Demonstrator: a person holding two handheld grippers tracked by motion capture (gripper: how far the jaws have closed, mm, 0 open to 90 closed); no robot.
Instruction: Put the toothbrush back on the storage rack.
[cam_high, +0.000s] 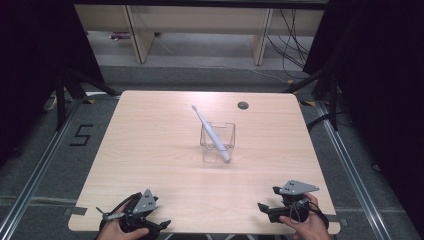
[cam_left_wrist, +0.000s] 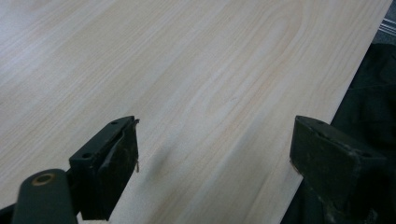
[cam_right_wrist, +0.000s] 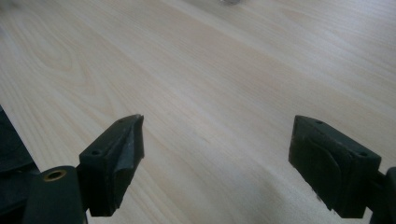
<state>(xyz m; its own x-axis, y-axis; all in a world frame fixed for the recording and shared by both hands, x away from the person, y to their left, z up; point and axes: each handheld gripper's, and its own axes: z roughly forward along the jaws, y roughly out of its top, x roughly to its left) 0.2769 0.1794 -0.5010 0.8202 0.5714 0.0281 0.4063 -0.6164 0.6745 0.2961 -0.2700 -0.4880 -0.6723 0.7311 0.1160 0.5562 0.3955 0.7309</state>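
While both my tools rest at the near edge of the desk (cam_high: 150, 150), the thing I judge to matter, a white toothbrush (cam_high: 210, 132), stands well apart from them toward 12 o'clock, near the desk's middle. It leans in a clear square cup (cam_high: 218, 136): its head sticks up and out toward 11 o'clock, its handle end comes down toward 5 o'clock at the cup's near corner. That long axis runs from 11 to 5, so the low end points more toward my right side.

My left tool (cam_high: 150, 220) sits at about 7 o'clock from the cup, jaws spread wide with nothing between them. My right tool (cam_high: 267, 209) sits at about 5 o'clock, equally wide and empty. I judge the right one slightly nearer to the handle end.

Between the tools and the cup lies bare wood, so nothing blocks a reach. A small dark grommet (cam_high: 243, 105) sits beyond the cup at 1 o'clock, out of the way.
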